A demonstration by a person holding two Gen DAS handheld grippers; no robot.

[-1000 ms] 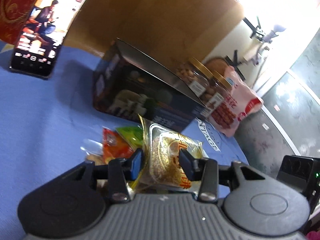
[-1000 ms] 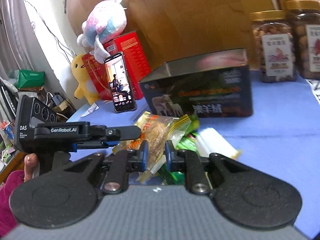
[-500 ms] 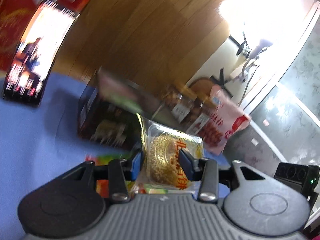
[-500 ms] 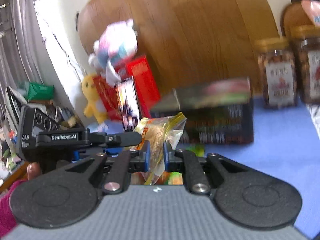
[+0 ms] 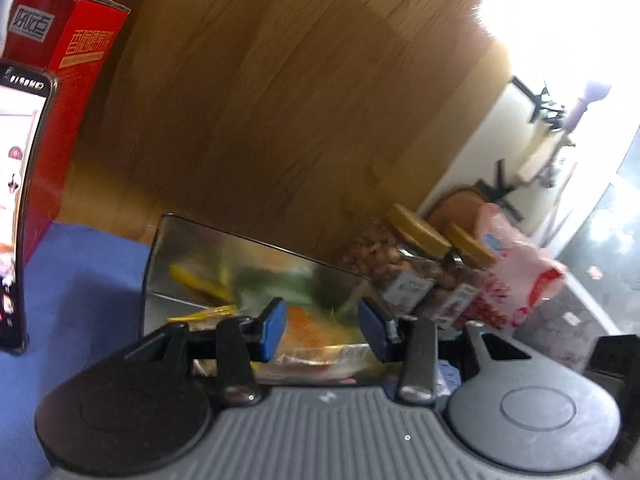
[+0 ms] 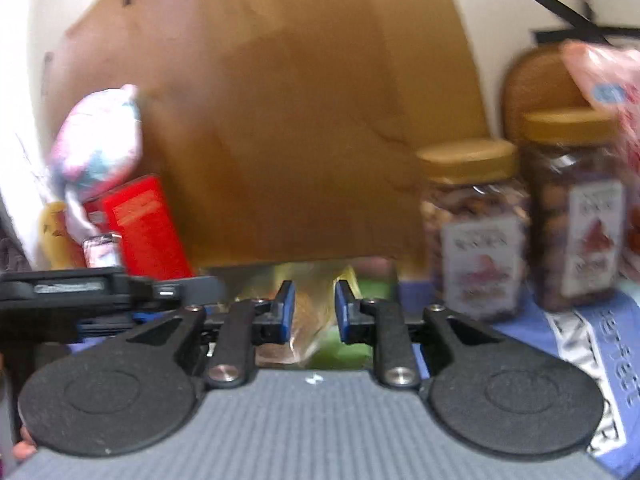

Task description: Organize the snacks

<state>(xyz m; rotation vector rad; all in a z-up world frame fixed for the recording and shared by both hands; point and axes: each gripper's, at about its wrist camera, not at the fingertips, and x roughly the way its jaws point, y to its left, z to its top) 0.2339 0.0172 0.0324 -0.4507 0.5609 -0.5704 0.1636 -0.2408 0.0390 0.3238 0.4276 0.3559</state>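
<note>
Snacks sit between the pads of both grippers above an open metal tin (image 5: 224,264). In the left wrist view the left gripper (image 5: 322,330) has its blue pads apart with an orange and yellow packet (image 5: 316,332) in the gap; blur hides whether the pads press on it, so I cannot tell if it is gripped. In the right wrist view the right gripper (image 6: 315,312) is opening, its pads drawn clear of the clear-wrapped cake (image 6: 308,328) between them, which looks like a release. A second ago both grippers held their packets low over the blue table (image 5: 80,280), short of the tin; now the tin's shiny inside fills the space just past the fingertips, with loose packets already in it. I judge the carry done and the drop into the tin under way. Beyond the tin stand two nut jars (image 6: 476,228), a pink bag (image 5: 516,268), a red box (image 5: 72,92) and a phone (image 5: 20,200).
</note>
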